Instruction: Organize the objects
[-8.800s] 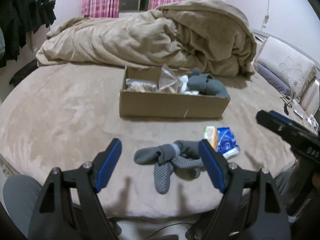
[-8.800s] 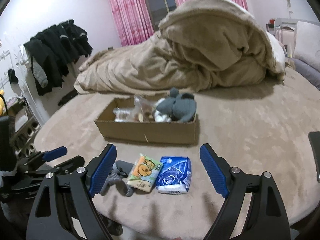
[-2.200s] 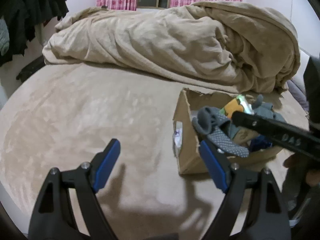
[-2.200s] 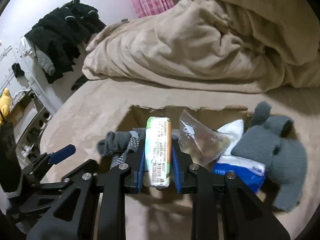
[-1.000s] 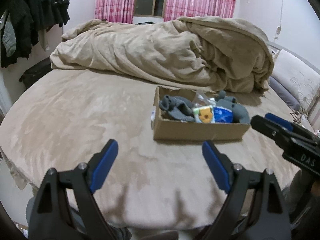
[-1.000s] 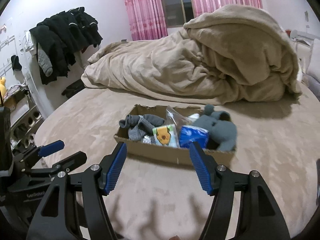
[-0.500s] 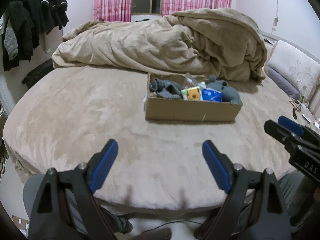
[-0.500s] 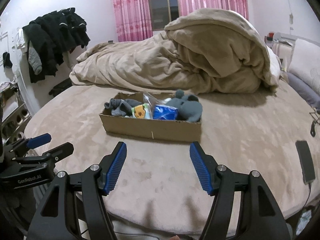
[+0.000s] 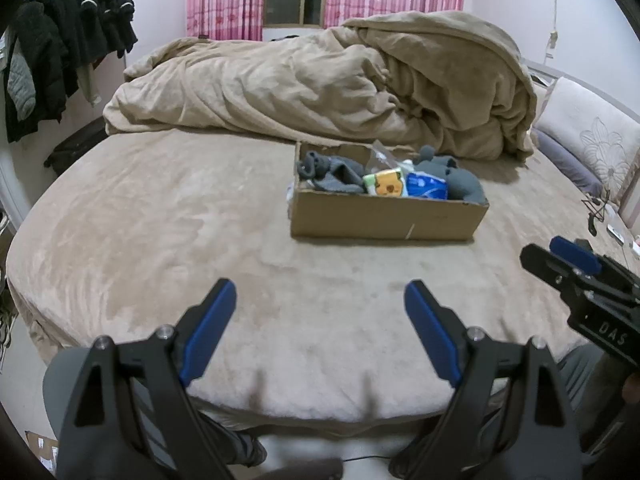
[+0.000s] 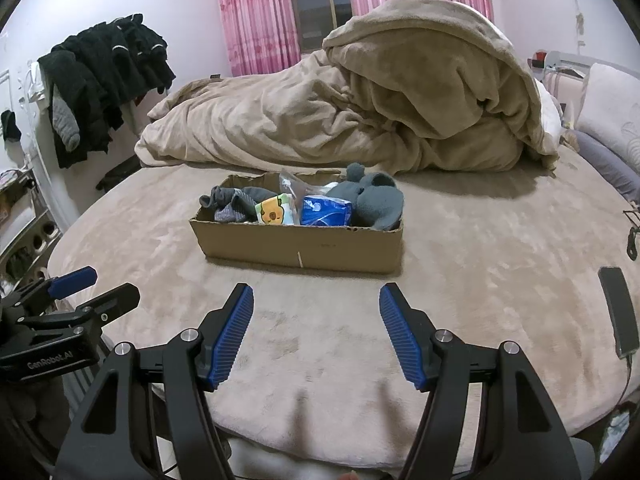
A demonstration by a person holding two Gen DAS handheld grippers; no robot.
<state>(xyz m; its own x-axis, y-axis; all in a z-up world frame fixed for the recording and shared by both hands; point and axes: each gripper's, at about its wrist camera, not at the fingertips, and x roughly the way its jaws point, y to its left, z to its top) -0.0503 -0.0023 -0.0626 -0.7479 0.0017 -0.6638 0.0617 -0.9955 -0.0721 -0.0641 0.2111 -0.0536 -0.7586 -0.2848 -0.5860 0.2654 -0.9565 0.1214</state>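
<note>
A cardboard box (image 9: 384, 222) (image 10: 298, 248) sits on the round beige bed. In it lie grey socks (image 9: 332, 174) (image 10: 234, 202), a green-yellow tissue pack (image 9: 385, 184) (image 10: 274, 210), a blue tissue pack (image 9: 426, 187) (image 10: 326, 210), a clear plastic bag (image 10: 292, 184) and a grey plush toy (image 9: 456, 178) (image 10: 374, 198). My left gripper (image 9: 320, 320) is open and empty over the bed's near edge, well short of the box. My right gripper (image 10: 316, 320) is open and empty, also back from the box. Each gripper shows in the other's view (image 9: 576, 268) (image 10: 80, 292).
A crumpled beige duvet (image 9: 340, 92) (image 10: 380, 116) lies behind the box. Dark clothes (image 10: 100, 80) hang at the left wall. A phone (image 10: 618, 310) on a cable lies on the bed at right. Pillows (image 9: 588, 148) sit at the far right.
Both grippers have drawn back from the box toward the bed's near edge. The right gripper let go of the green-yellow tissue pack, which now lies in the box with the socks.
</note>
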